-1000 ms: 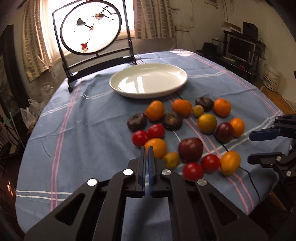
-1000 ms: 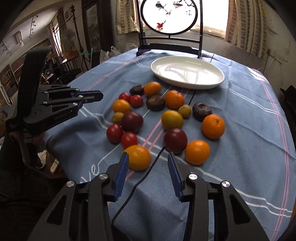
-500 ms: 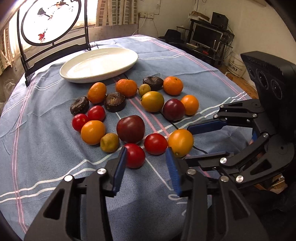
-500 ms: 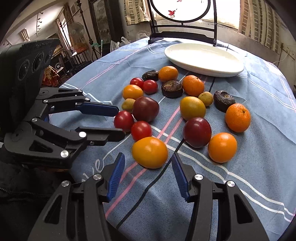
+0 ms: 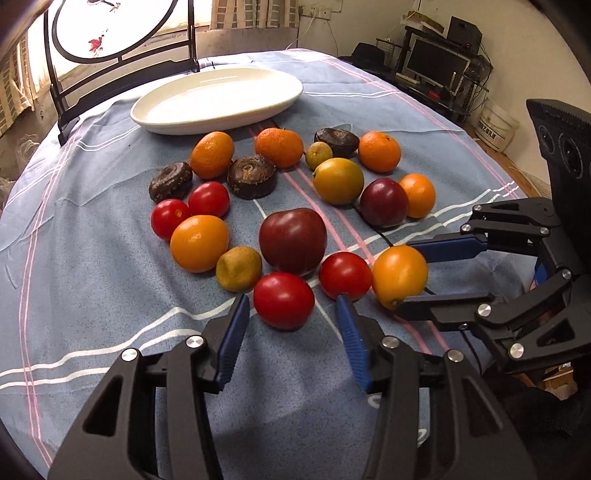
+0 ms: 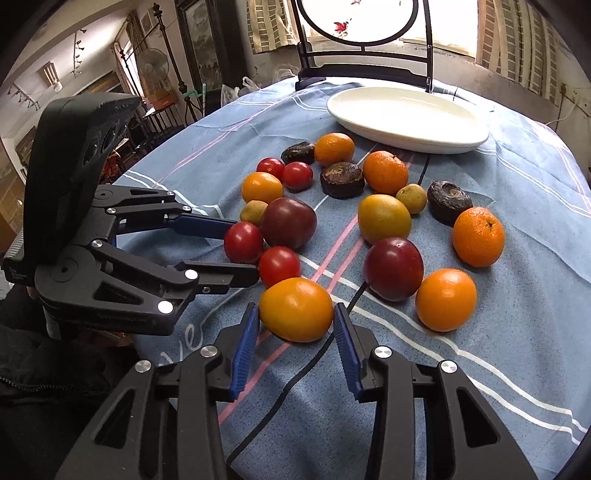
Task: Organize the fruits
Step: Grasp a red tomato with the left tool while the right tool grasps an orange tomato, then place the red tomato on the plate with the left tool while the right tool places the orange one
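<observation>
The left gripper (image 5: 291, 308) has its jaws spread wide, and a red tomato (image 5: 283, 300) lies on the cloth between the two blue fingertips, which do not touch it. The right gripper (image 6: 295, 318) is also spread, with its tips on both sides of a yellow-orange fruit (image 6: 296, 309); from the pictures I cannot tell if the pads touch it.

Just beside the red tomato are a second red tomato (image 5: 345, 275), a small greenish-yellow fruit (image 5: 239, 268) and a big dark red tomato (image 5: 293, 240). Further out the other fruits lie in a loose group on the blue striped tablecloth (image 5: 92, 258): oranges, more red tomatoes, dark purple plums and three dark brown wrinkled fruits.

Behind the group a white oval plate (image 5: 218, 101) stands on the cloth with nothing on it. A thin black cable (image 6: 280, 398) runs over the cloth between the fruits. At the far edge of the table is a black chair back with a round panel (image 5: 118, 33).
</observation>
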`<state>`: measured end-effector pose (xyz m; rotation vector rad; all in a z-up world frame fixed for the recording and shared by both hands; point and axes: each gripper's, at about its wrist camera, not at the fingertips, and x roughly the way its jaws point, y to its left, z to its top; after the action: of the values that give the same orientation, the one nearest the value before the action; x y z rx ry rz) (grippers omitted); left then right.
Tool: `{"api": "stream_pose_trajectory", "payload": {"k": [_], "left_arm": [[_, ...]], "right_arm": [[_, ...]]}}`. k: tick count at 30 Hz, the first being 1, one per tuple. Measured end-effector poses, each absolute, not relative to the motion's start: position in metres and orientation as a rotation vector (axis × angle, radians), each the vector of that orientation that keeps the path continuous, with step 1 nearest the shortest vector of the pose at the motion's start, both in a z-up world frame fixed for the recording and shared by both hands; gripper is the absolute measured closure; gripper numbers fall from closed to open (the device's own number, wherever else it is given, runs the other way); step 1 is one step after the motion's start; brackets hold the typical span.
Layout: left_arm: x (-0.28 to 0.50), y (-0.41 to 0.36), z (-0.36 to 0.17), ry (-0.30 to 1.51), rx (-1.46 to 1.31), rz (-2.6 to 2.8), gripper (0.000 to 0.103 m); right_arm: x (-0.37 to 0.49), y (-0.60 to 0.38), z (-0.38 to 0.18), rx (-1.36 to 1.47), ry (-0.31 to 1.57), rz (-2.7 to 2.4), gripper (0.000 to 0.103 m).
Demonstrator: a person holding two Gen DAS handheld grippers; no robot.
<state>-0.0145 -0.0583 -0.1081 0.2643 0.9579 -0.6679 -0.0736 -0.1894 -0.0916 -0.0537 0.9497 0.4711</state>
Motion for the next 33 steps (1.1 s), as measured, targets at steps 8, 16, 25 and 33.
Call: {"api": "stream_pose_trajectory", "payload": {"k": [8,16,25,33], "left_arm": [[-0.01,-0.054,-0.101,0.966,0.249,-0.675,0.073],[0.036,-0.061,-0.017,0.784,0.244,-0.67,0.073],[0.206,-0.108,-0.019,0.871,0.214,-0.437,0.072],[0.261,-0.12,-0.067,0.928,0.255,-0.336,0.072]], "right_arm": [[-0.073,-0.192,-0.086,-0.055,0.951,0.511,0.063],[-0.018,-0.211,-0.005,-0.123,0.769,0.441,0.063],[0.162,-0.23,-0.013,-0.084,0.844,0.237,0.063],[0.226,-0.248,-0.052,0.009,0.933,0.203,0.062]]}}
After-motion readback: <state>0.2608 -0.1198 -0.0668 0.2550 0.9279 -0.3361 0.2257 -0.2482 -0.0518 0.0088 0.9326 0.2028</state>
